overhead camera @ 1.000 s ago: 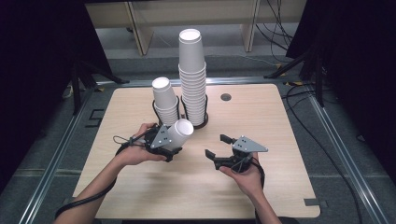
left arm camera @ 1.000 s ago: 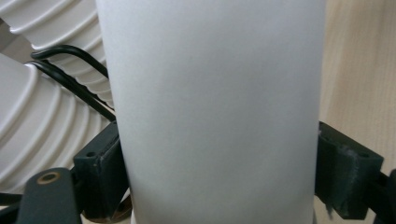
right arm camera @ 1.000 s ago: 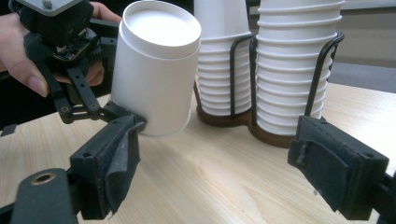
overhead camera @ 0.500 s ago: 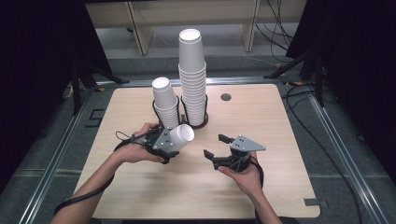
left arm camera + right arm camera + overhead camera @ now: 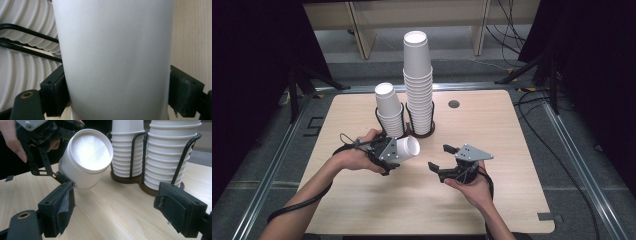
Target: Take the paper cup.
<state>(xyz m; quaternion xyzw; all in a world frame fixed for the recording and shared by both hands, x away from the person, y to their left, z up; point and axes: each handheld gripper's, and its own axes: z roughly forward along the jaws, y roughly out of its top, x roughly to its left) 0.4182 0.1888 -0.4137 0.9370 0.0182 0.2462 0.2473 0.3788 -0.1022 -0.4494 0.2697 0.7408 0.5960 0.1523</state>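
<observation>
Left claw (image 5: 398, 151) clamps white paper cup (image 5: 406, 148), base toward right claw (image 5: 441, 157). Right claw wide, empty. Advice: centre base between pads, close gently, avoid crushing.

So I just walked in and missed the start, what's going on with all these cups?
A person works at a light wooden table with a hand-held gripper in each hand. The left hand-held gripper is shut on a single white paper cup, held tilted on its side near the front of two stacks of white paper cups standing in a black wire holder. The right hand-held gripper waits open beside it, holding nothing.
</observation>
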